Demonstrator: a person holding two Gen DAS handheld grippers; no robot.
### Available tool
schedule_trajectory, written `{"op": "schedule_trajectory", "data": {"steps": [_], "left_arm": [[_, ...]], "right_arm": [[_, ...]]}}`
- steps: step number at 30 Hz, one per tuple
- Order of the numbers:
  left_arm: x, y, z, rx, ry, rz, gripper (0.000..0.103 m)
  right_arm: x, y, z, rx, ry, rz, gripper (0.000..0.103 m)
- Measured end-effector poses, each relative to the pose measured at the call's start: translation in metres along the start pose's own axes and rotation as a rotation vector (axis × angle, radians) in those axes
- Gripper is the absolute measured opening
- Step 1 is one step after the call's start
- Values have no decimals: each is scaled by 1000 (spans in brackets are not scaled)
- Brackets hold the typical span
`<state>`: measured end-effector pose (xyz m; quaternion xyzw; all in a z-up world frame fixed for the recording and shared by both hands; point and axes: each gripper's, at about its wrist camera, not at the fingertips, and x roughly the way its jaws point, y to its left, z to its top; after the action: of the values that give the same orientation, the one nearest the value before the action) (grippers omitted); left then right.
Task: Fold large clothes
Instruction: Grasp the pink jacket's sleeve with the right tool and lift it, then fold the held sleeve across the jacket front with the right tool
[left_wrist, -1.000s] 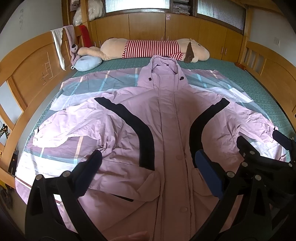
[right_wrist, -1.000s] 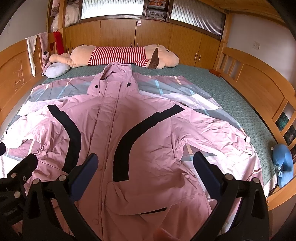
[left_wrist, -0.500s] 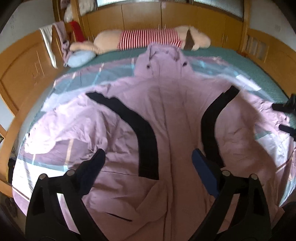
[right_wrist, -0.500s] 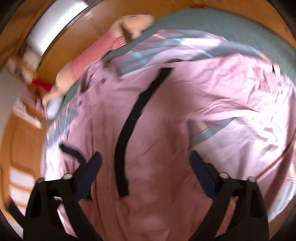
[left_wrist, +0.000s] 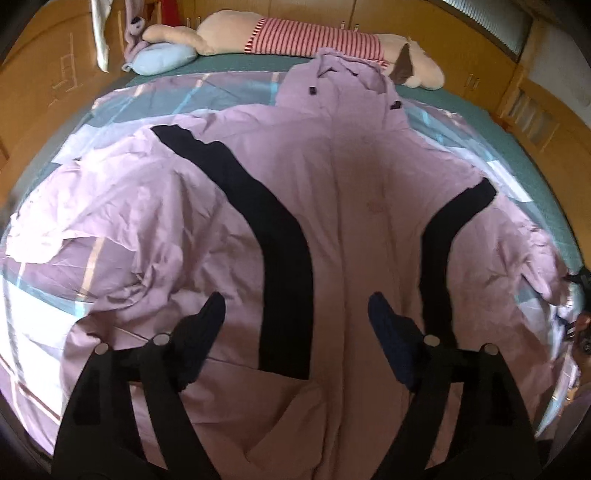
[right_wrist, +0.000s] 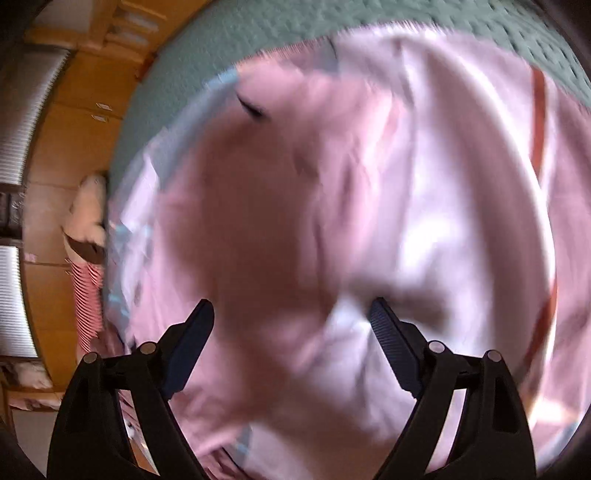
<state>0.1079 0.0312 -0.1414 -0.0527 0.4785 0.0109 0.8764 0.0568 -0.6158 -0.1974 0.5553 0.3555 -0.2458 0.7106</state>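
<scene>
A large pink hooded jacket (left_wrist: 351, 206) with two black curved stripes lies spread flat, front up, on the bed. My left gripper (left_wrist: 295, 310) is open and empty above the jacket's lower front. My right gripper (right_wrist: 291, 314) is open and empty, close over the jacket's right sleeve (right_wrist: 295, 206); that view is blurred and rolled sideways. The right gripper also shows at the far right edge of the left wrist view (left_wrist: 580, 295), beside the sleeve cuff.
A plaid sheet (left_wrist: 177, 96) lies under the jacket on a green mattress (left_wrist: 480, 114). A striped plush toy (left_wrist: 314, 37) and a blue pillow (left_wrist: 162, 61) lie at the headboard. Wooden bed rails (left_wrist: 48, 74) run along both sides.
My right gripper has swung out to the right and rolled sideways, down close to the right sleeve. My left gripper has moved forward and lower over the jacket.
</scene>
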Motion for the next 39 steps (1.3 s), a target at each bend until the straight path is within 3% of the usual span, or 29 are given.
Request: {"op": "schedule_trajectory", "data": {"steps": [1,2,4,7,10,12,14,18,20,22,27,29,30,31,32,36,39], "left_arm": [[0,-4,-1,24,-13,26,83],[1,-7,-3,52,-28,49,85],[2,-15,-5,108,-45,99,86],[4,-21,-7,133,-28,88,88],[6,-24,-10,131,-16,73,90],[8,-25,-10,137,-17,93,91],[10,-24,-10,136,-13,103,92],[12,-18,-10,106,0,91,96],[12,-16,-10,95,1,85,97],[11,-14,-9,88,1,82,99],[10,-7,-7,54,13,53,99],[10,-6,-6,50,20,46,100],[10,-6,-6,52,23,48,100],[11,-6,-6,57,27,50,100],[12,-6,-6,60,30,47,100],[11,-4,-4,47,42,1,100],[13,2,-4,-13,115,-248,100]], "right_arm": [[-1,1,4,-15,-14,-21,40],[-3,1,4,-22,-35,-36,31],[-12,4,0,-19,-85,23,13],[-52,30,-20,-135,-244,108,7],[-89,76,-53,-334,-288,286,7],[-109,108,-96,-518,-256,420,7],[-116,133,-140,-686,-194,501,7],[-111,165,-260,-1094,-4,553,8],[-101,168,-311,-1246,113,550,11],[-95,166,-339,-1335,190,544,11],[-96,167,-354,-1397,266,548,23],[-97,168,-351,-1375,280,561,40],[-98,172,-346,-1350,254,582,73],[-102,170,-342,-1321,234,618,91],[-98,175,-353,-1311,229,630,92],[-105,178,-334,-1251,180,618,92],[-93,179,-319,-1201,162,566,92]]}}
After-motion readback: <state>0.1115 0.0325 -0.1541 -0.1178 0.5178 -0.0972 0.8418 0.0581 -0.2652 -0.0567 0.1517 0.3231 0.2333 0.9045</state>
